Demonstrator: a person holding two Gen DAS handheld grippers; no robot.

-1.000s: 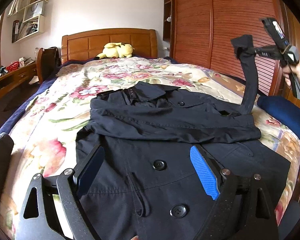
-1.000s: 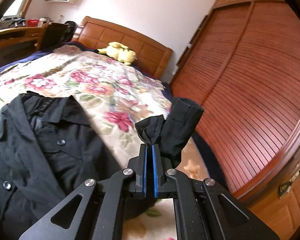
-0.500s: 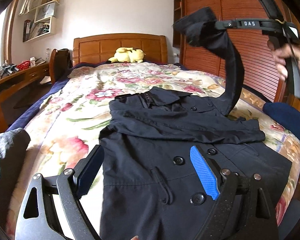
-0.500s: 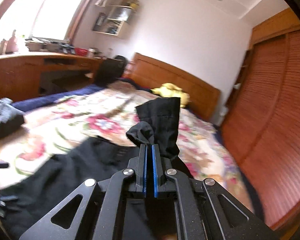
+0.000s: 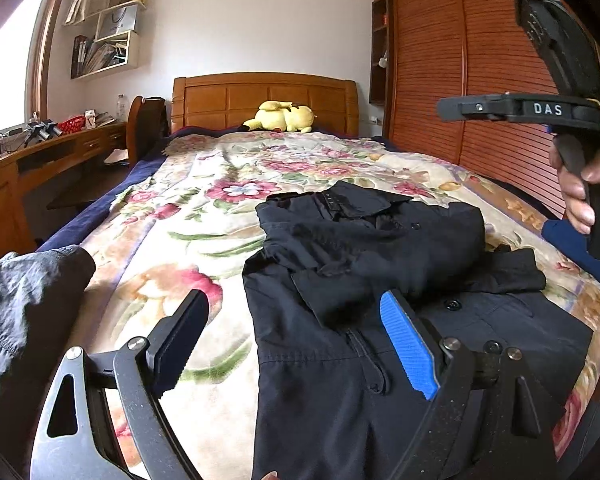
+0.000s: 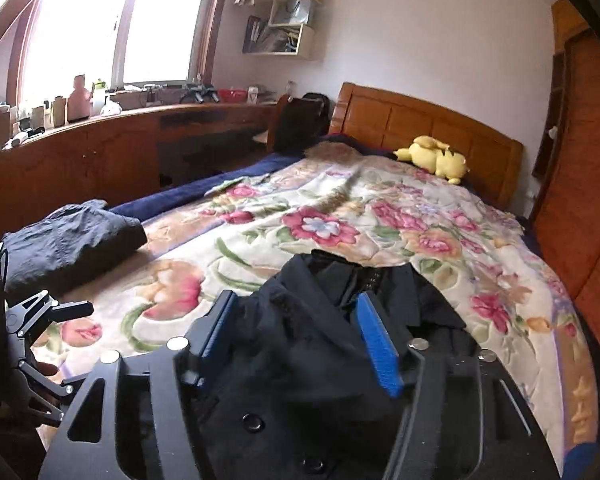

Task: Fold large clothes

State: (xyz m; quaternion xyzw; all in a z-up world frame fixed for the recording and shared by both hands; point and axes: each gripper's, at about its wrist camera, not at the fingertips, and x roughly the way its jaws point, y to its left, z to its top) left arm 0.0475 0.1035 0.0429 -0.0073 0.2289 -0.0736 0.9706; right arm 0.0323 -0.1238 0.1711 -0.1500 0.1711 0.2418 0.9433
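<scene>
A large black buttoned coat [image 5: 380,288] lies flat on the flowered bedspread, collar toward the headboard, with both sleeves folded across its chest. My left gripper [image 5: 296,344] is open and empty, low over the coat's left edge. My right gripper [image 6: 300,336] is open and empty, above the coat [image 6: 340,360] near the collar. In the left wrist view the right gripper [image 5: 444,109] hangs high at the right, held by a hand.
A folded dark grey garment [image 5: 24,304] lies at the bed's left edge; it also shows in the right wrist view [image 6: 68,240]. A yellow plush toy [image 5: 280,116] sits by the wooden headboard. A blue cushion [image 5: 580,248] lies at the right. A wooden desk [image 5: 40,160] runs along the left.
My right gripper carried the right sleeve leftward over the coat, opened and let it go. The sleeve now lies across the chest. My left gripper shifted left.
</scene>
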